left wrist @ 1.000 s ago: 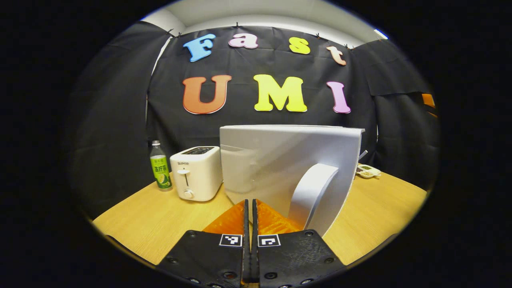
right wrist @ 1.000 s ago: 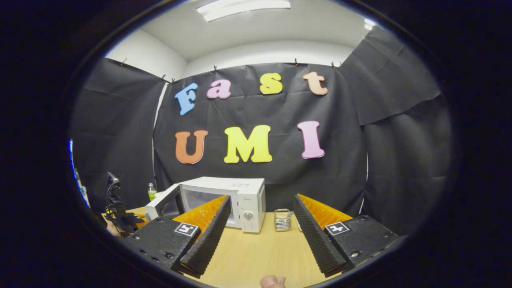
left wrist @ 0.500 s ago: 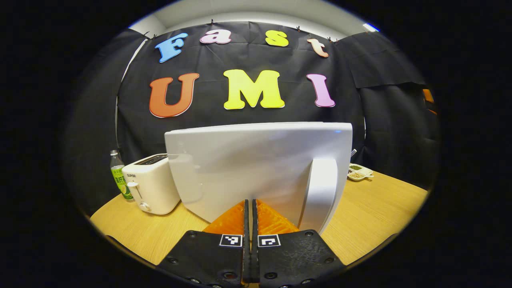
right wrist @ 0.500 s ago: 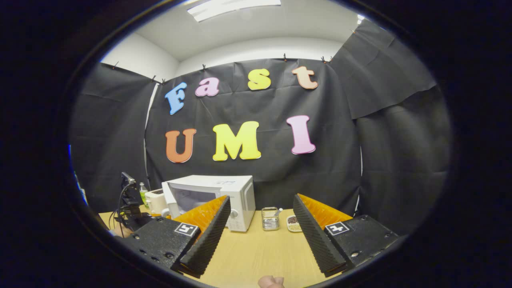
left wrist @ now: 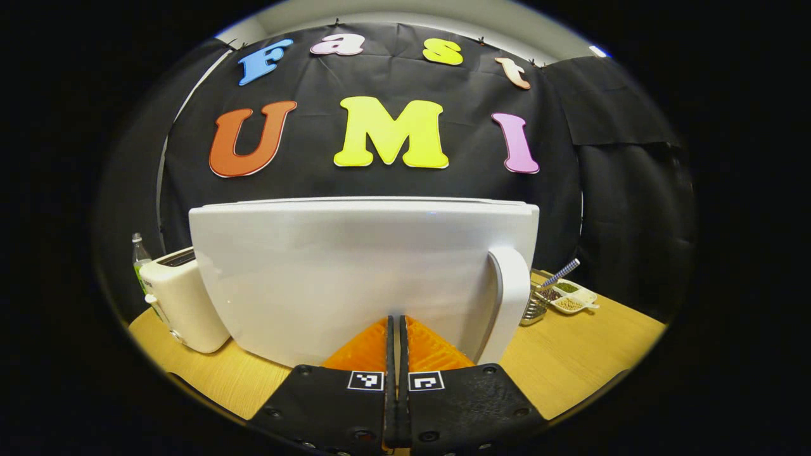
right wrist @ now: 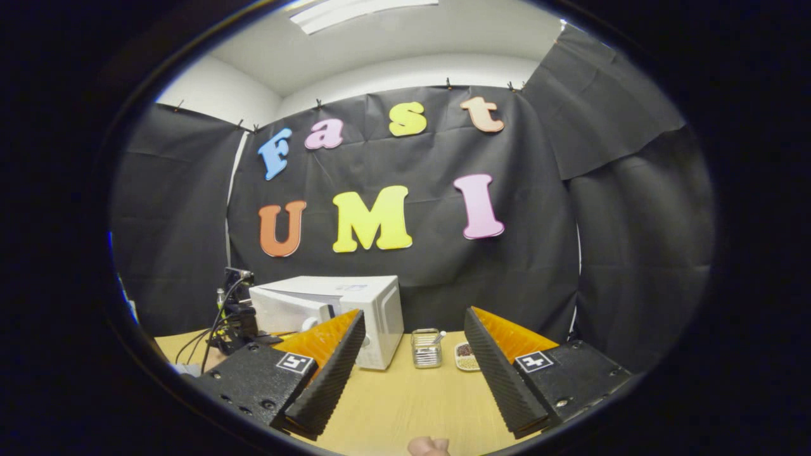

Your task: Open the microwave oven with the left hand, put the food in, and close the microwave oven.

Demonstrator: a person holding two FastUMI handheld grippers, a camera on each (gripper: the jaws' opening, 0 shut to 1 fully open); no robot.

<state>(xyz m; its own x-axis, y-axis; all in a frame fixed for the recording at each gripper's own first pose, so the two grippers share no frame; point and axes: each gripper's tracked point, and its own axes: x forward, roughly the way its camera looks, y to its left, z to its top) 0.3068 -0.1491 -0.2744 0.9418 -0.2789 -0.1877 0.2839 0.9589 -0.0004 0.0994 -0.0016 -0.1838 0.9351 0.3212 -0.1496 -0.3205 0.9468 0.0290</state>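
Observation:
The white microwave door (left wrist: 355,272) faces me broadside in the left gripper view, with its curved handle (left wrist: 510,304) at the right edge. My left gripper (left wrist: 394,318) is shut with nothing between its fingers, and its tips rest against the lower part of the door. In the right gripper view the microwave (right wrist: 336,307) stands at the back left of the table, its door almost flush with the body, and the left gripper (right wrist: 236,320) is beside its front. My right gripper (right wrist: 413,313) hangs open and empty above the table. The oven's inside is hidden.
A white toaster (left wrist: 180,297) and a green-labelled bottle (left wrist: 138,253) stand left of the microwave. Right of it are a small metal basket (right wrist: 426,347) with a straw and a divided dish of seeds (right wrist: 466,354). The wooden table (right wrist: 405,399) stretches in front.
The door has swung from angled open to nearly flat against the oven, with my shut left gripper following it. The right gripper has hardly moved.

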